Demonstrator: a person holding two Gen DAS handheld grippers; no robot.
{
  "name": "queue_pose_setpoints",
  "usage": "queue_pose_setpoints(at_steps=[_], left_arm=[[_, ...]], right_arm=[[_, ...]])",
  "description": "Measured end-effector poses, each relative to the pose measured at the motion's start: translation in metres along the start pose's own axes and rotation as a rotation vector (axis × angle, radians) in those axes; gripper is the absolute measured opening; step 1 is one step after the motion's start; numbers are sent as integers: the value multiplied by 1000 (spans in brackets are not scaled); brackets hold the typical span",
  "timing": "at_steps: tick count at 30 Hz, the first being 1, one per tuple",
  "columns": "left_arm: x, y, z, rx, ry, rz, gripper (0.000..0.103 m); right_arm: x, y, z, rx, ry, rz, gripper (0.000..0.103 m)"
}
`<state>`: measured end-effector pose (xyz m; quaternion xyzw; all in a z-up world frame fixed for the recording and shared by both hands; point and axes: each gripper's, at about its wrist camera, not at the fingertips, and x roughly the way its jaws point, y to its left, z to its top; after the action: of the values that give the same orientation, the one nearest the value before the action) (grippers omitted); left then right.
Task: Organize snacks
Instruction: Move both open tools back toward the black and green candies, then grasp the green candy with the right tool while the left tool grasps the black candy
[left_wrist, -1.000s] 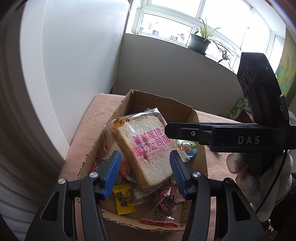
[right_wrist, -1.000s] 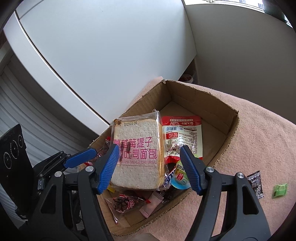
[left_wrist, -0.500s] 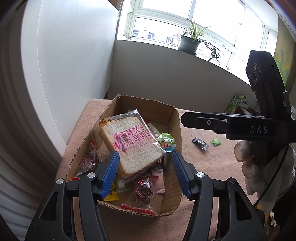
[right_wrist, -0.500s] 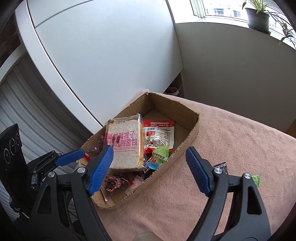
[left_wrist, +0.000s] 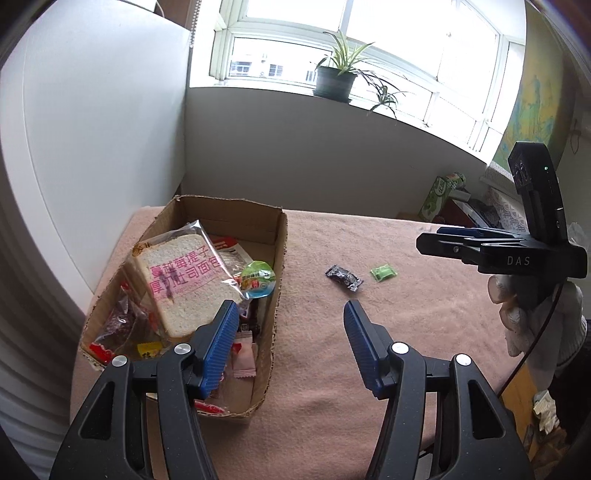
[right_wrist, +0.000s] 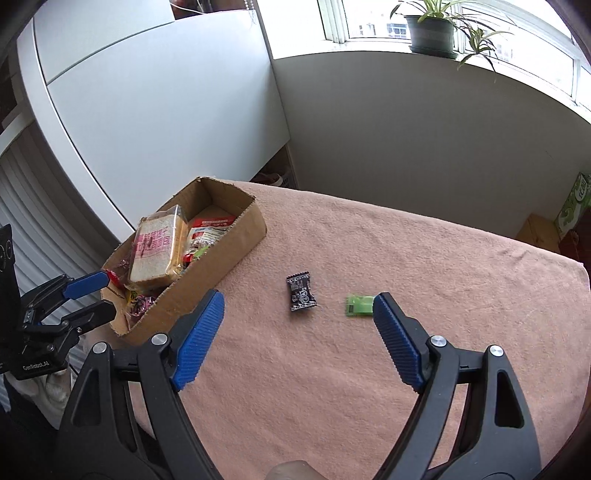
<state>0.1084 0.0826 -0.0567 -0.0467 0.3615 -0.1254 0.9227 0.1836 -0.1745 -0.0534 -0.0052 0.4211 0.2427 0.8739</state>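
A cardboard box (left_wrist: 280, 240) (right_wrist: 243, 236) on the pink-covered table holds a wrapped toast pack (left_wrist: 184, 280) (right_wrist: 155, 254), a green-lidded jelly cup (left_wrist: 258, 282) and several small snack packets. A black candy packet (left_wrist: 343, 277) (right_wrist: 301, 292) and a green candy (left_wrist: 383, 273) (right_wrist: 359, 305) lie loose on the cloth right of the box. My left gripper (left_wrist: 290, 332) is open and empty above the box's near right edge. My right gripper (right_wrist: 295, 325) is open and empty, above the cloth near the two candies.
The pink cloth (right_wrist: 424, 266) covers the table, whose far edge meets a grey wall. A white cabinet (right_wrist: 155, 110) stands behind the box. A potted plant (left_wrist: 336, 79) sits on the windowsill. A green carton (left_wrist: 437, 192) stands off the table at the right.
Both grippers have pulled back and up from the box and swung right. The loose candies are now in view. The right gripper has opened wider.
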Motion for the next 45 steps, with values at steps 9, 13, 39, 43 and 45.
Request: queue_pose_setpoints(at_steps=[9, 13, 39, 43, 45], left_arm=[[34, -49, -9, 49, 69, -73, 59], [53, -63, -12, 53, 105, -87, 59], [156, -73, 19, -53, 205, -22, 58], [166, -72, 19, -43, 216, -16, 58], [170, -72, 19, -42, 220, -9, 55]], right_arm=[[8, -52, -25, 41, 11, -26, 85], [13, -65, -26, 26, -34, -21, 85], [112, -48, -15, -510, 214, -9, 59], [117, -49, -11, -503, 200, 2, 57], [120, -48, -9, -501, 194, 13, 52]])
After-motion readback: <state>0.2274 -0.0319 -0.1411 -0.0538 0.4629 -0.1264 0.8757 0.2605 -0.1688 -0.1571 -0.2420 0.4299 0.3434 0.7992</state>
